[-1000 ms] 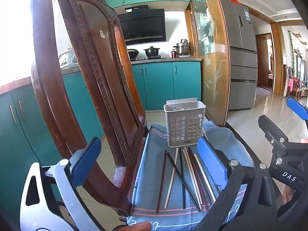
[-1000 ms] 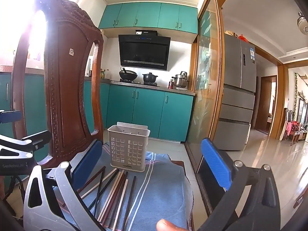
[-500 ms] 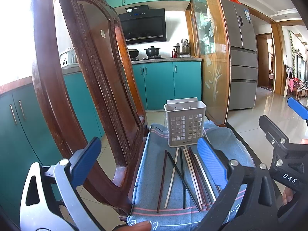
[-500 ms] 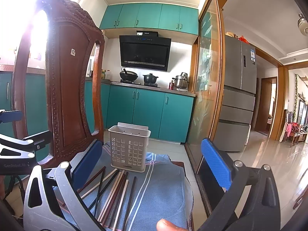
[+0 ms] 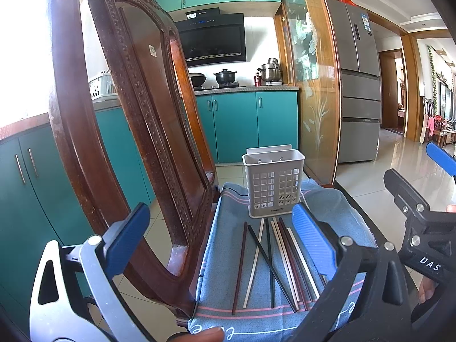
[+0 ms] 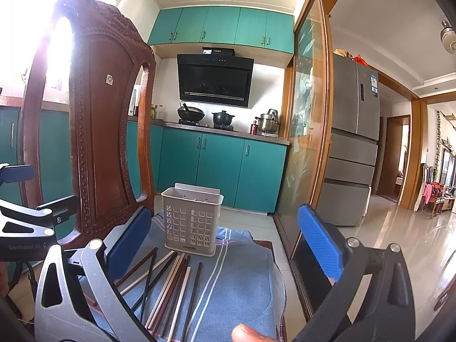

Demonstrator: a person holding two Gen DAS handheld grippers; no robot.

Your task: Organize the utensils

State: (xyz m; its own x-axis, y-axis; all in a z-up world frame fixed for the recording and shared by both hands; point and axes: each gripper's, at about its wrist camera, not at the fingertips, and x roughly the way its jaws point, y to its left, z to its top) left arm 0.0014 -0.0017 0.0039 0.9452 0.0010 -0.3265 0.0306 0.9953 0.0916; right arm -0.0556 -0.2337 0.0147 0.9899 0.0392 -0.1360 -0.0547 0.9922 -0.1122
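1. Eight or so chopsticks [image 5: 273, 265], loose, lying flat on a blue striped cloth [image 5: 228, 259]. Mixed stock: dark brown, black and pale cream sticks, thin and straight, hard and smooth by appearance. Exact count uncertain; some overlap and part of the bunch is hidden behind a gripper pad.
2. Utensil caddy [image 5: 273, 183], one. Grey-white plastic, boxy, grid-perforated walls, open top, standing upright at the far end of the cloth, just beyond the far tips of the sticks. Nothing seen standing in it.
3. Key relation: the sticks' long axes run roughly away from both grippers toward the caddy, one black stick crossing the others at a slant. They lie below and ahead of both tools.
4. Left gripper [image 5: 222, 245]: blue textured pads spread wide, holding nothing; the bunch sits toward its right pad. Judged the nearer and better-centred tool.
5. Right gripper [image 6: 225, 245]: pads likewise parted wide, empty; the sticks lie off toward its left pad.
6. Carved wooden chair back [image 5: 128, 114], glossy red-brown, rising at the left edge of the cloth, close to the left gripper's outer pad; a likely obstacle.
7. Status, as judged: sorting not yet begun; first pick pending.
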